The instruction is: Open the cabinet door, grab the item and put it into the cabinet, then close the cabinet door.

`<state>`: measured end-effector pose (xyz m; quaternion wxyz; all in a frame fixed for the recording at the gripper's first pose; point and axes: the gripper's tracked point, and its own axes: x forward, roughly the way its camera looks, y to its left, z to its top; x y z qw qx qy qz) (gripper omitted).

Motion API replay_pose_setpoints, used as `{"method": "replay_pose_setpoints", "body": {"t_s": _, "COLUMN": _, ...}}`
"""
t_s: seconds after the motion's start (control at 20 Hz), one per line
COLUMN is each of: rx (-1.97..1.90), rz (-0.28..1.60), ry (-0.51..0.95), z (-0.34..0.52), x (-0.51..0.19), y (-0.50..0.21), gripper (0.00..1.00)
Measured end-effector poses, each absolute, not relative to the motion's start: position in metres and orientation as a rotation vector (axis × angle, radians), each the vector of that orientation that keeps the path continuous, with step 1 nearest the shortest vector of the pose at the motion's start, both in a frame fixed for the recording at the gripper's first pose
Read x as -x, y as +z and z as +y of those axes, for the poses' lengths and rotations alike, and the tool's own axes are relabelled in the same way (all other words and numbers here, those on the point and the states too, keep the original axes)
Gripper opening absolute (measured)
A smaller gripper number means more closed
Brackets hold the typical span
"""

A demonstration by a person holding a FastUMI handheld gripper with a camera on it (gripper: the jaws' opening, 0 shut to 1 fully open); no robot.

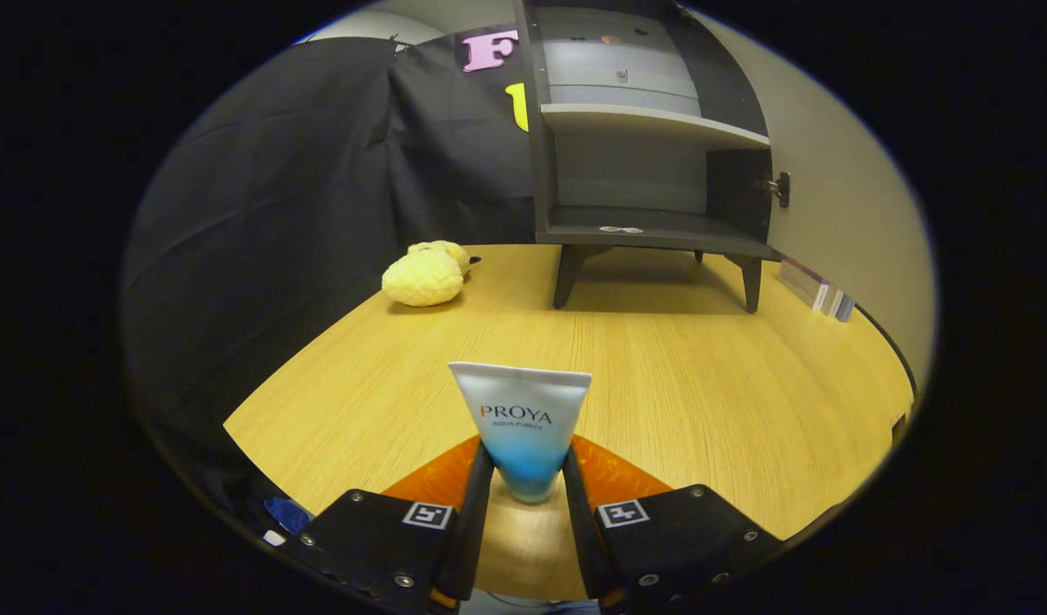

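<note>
The gripper (528, 478) holds a soft white tube with a blue bottom end (523, 427). Both fingers (476, 504) press on the blue end, one at each side, so the gripper is closed tight on the tube. The tube stands up between the fingers, with its flat wide end at the top. It is over the light wooden table (703, 393), and I cannot tell if its low end touches the wood.

Far beyond the tube, at about 12 o'clock, stands a small dark grey cabinet with short legs (643, 145). It sits on the table at the far side. Its door (818, 179) is swung open to the 2 o'clock side, and the door looks pale on the side that faces in. There is a small dark knob (780, 189) at its edge. Inside the cabinet there is one pale shelf (652, 120) across the middle and a dark floor (652, 229) below it. A small flat pale thing (620, 229) lies on that floor, too small to tell what it is.

At about 11 o'clock from the tube, well apart from it, a bumpy yellow soft toy (425, 273) lies on the table, near the left leg of the cabinet. At about 2 o'clock, by the open door, some thin flat boxes (818, 290) rest at the table's edge
</note>
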<state>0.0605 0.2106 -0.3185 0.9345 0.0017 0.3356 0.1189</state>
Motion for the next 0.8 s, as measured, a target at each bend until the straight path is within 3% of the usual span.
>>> {"method": "replay_pose_setpoints", "body": {"t_s": 0.8, "rx": 0.036, "rz": 0.560, "ry": 0.217, "z": 0.172, "x": -0.161, "y": -0.202, "gripper": 0.47}}
